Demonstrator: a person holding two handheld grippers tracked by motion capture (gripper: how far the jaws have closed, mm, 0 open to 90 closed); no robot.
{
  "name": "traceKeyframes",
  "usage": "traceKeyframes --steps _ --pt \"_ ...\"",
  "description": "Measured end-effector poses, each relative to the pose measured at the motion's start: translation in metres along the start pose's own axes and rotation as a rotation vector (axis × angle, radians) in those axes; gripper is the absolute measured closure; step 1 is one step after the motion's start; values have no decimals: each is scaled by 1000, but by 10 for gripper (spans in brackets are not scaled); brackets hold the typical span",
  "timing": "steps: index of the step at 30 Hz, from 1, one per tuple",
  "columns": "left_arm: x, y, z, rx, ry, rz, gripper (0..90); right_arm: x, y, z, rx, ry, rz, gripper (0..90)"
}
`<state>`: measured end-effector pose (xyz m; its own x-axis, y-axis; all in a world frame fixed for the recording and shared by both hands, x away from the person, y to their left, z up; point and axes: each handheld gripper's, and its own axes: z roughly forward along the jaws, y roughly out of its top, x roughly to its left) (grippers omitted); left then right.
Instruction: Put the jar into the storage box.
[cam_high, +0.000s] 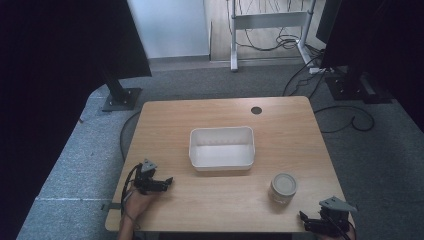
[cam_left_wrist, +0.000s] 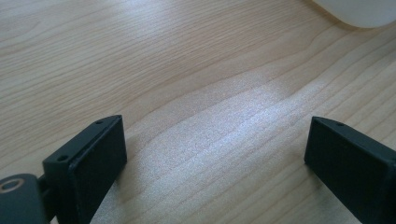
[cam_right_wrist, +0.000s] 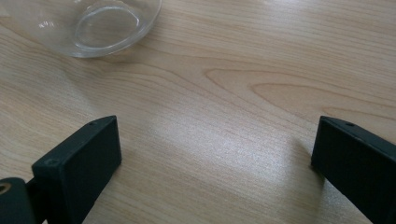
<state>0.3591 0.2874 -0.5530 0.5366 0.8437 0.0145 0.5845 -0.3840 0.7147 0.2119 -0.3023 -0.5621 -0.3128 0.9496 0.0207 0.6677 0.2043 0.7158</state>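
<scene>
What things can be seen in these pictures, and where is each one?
table: one, light wood, centre of the high view, with a small dark round hole near its far edge
tub: one, white, rectangular, open top, middle of the table
jar: one, clear glass with a beige lid, near right part of the table, close to the right gripper
floor: grey carpet around the table
stand bases: two, black, on the floor beyond the table's far corners
cables: several, black, on the floor at the far right
left gripper: one, black, near left edge of the table, open
right gripper: one, black, near right corner, open
</scene>
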Motion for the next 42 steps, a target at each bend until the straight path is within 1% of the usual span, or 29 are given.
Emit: traceKeyframes --steps 7,25,30,42 --pt "-1 1 1 9 -9 9 21 0 0 0 -2 -1 -1 6" --pt "-1 1 1 12 -8 7 15 1 0 0 9 -7 5 1" --pt "-1 1 1 12 -7 7 15 2 2 -1 21 -5 6 0" --pt "-1 1 1 12 -4 4 15 7 9 -8 -9 17 -8 0"
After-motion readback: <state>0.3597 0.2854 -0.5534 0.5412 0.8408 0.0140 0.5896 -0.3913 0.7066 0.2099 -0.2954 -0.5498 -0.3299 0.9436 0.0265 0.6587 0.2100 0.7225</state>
